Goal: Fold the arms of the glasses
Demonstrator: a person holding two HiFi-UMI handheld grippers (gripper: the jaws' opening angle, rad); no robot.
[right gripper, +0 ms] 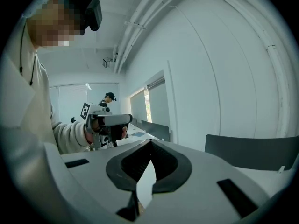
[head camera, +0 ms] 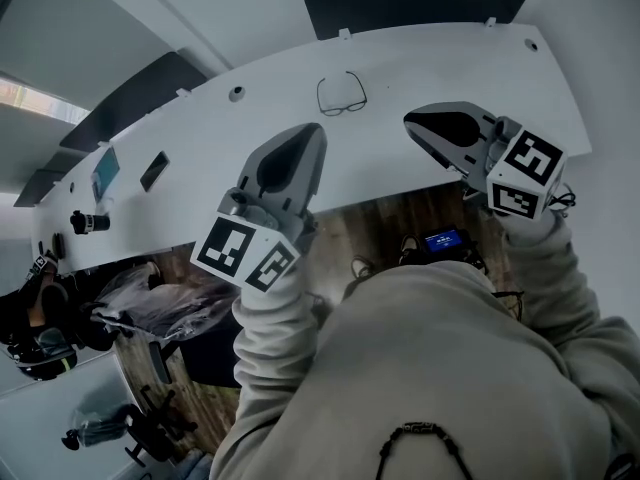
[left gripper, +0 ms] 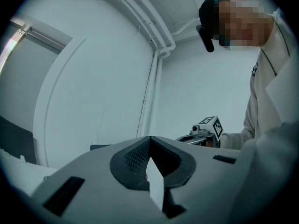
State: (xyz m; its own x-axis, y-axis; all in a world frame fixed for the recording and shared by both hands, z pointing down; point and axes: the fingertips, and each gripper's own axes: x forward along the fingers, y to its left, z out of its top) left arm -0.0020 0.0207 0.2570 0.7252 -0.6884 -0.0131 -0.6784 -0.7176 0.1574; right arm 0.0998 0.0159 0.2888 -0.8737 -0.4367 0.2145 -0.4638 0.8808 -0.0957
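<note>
Left tool (head camera: 312, 133) and right tool (head camera: 412, 121) are both staying... no, are both sitting fully closed, gripping nothing, hovering apart from glasses (head camera: 341, 93) lying on white bench (head camera: 460, 58).

Glasses (head camera: 341, 95) on table (head camera: 450, 68); chair (head camera: 415, 4) behind it.

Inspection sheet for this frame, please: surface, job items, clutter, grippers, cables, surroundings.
Surface: white curved table.
Job's things: glasses lying on the table, arms apparently unfolded.
Clutter: blue flat item, dark flat item, small black camera at the table's left end.
Grippers: left gripper and right gripper shut, empty, short of the glasses.
Cables: thin cable on the wood floor.
Surroundings: dark chairs behind the table.
</note>
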